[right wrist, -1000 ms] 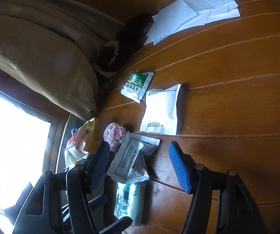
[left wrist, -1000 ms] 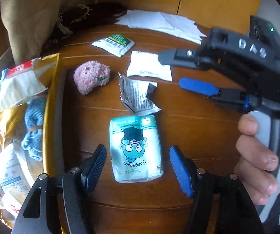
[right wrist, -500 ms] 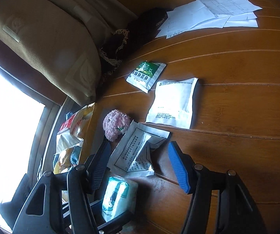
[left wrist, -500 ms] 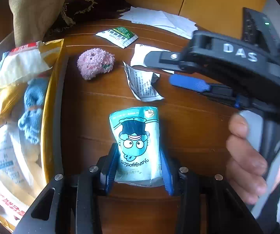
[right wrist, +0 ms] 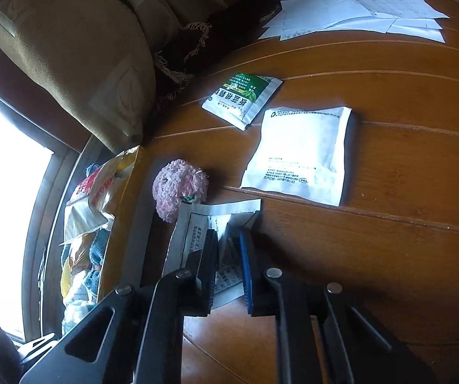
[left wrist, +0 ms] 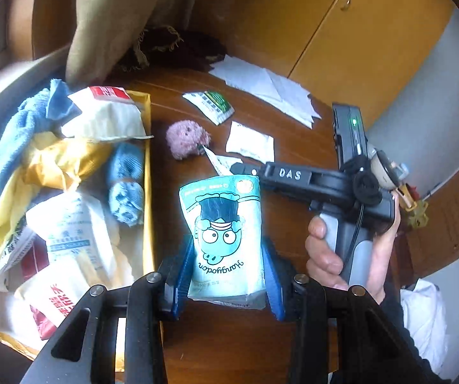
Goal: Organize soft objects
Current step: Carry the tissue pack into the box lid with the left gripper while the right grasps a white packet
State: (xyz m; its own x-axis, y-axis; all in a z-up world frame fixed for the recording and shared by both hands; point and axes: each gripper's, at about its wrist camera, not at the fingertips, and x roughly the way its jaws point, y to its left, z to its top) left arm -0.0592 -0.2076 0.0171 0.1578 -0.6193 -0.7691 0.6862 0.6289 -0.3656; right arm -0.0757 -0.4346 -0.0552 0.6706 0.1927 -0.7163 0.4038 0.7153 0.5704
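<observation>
Since half a second ago the left claw has lifted the teal cartoon pouch clear of the wooden surface, and the right claw has clenched on the crumpled printed sachet it had only straddled. In the right wrist view, a pink fuzzy ball sits touching the sachet's far edge at about 11 o'clock from that claw, a plain white packet lies at 1 o'clock, and a green-and-white sachet lies farther out near 12, with loose white papers at the far edge. In the left wrist view, a yellow box heaped with blue cloths and white packets stands at 9 to 10 o'clock just beside the pouch. The pouch shows an upside-down blue-faced cartoon with a dark hat; it is puffy, upright between the blue pads, its lower edge pinched. The left claw grips its bottom sides. The person's right hand wraps the right gripper's handle at 3 o'clock, its body reaching across behind the pouch.
</observation>
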